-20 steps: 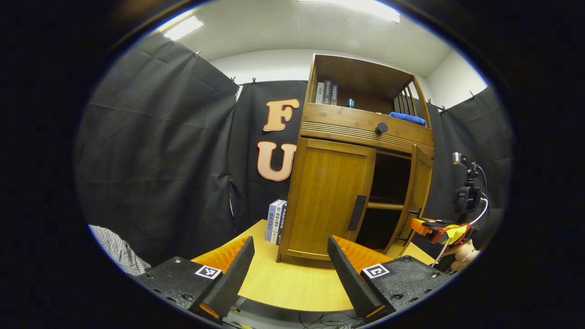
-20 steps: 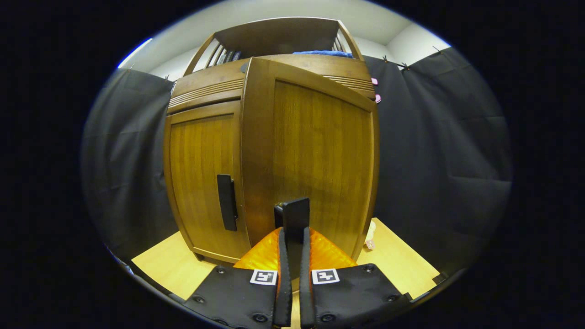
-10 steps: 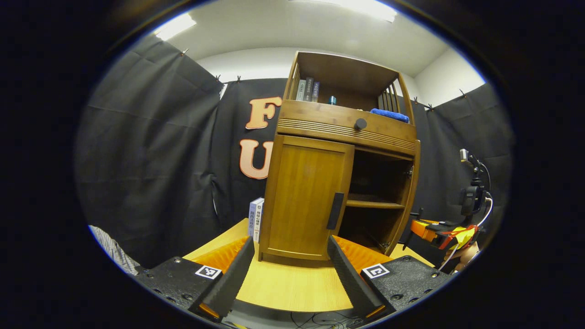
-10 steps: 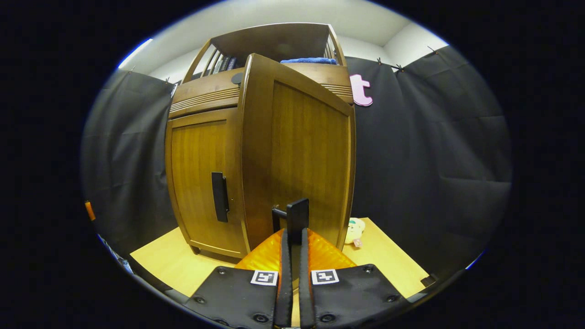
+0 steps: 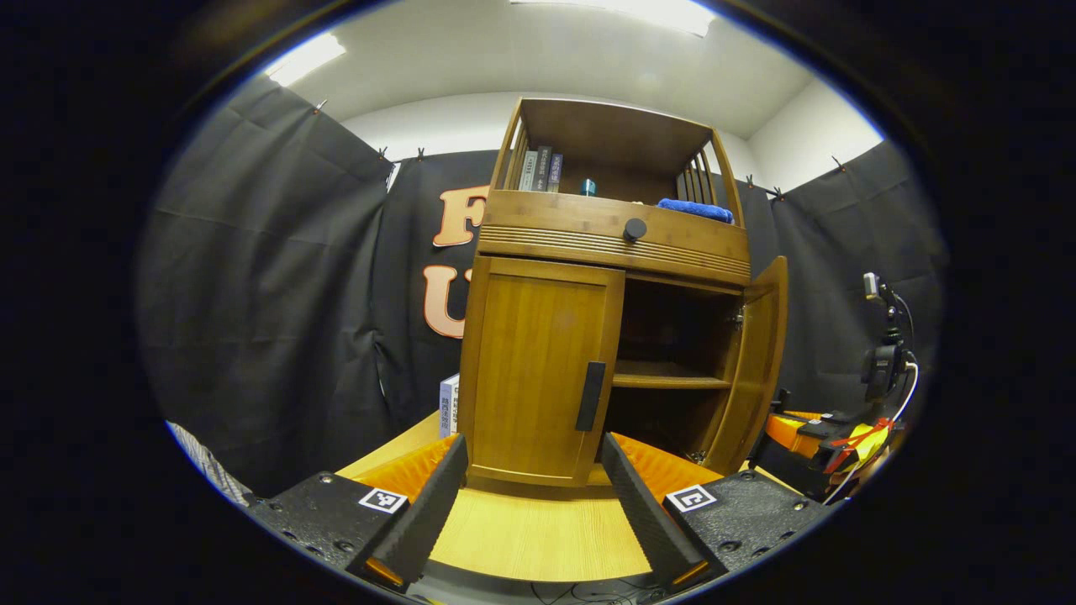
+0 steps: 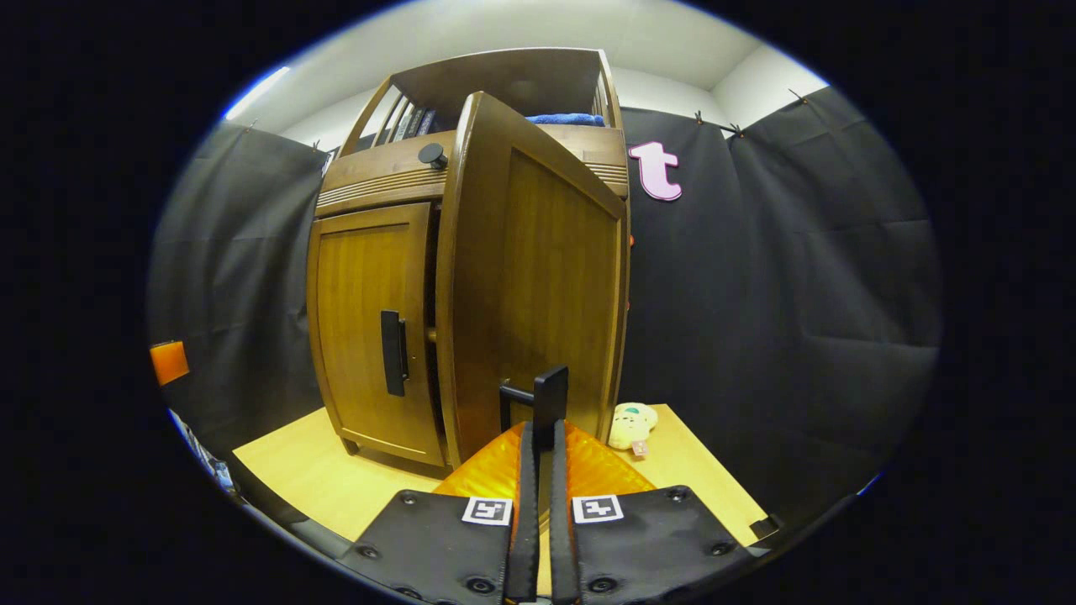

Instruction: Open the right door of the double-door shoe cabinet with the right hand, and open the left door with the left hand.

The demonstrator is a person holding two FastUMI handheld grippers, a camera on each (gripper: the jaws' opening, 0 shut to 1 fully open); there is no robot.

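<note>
1. Shoe cabinet (image 5: 605, 244) on table (image 5: 538, 538), left gripper view: right door (image 5: 756, 361) swung wide — left door (image 5: 538, 361) closed; left gripper (image 5: 534, 487) spread, empty, short of left handle (image 5: 590, 396).
2. Right gripper view: right gripper (image 6: 538, 470) clamped on right handle (image 6: 551, 395) — left door remains.

left gripper view low, facing cabinet (image 5: 588, 336) front, right gripper view close against its open door (image 6: 538, 286)
</note>
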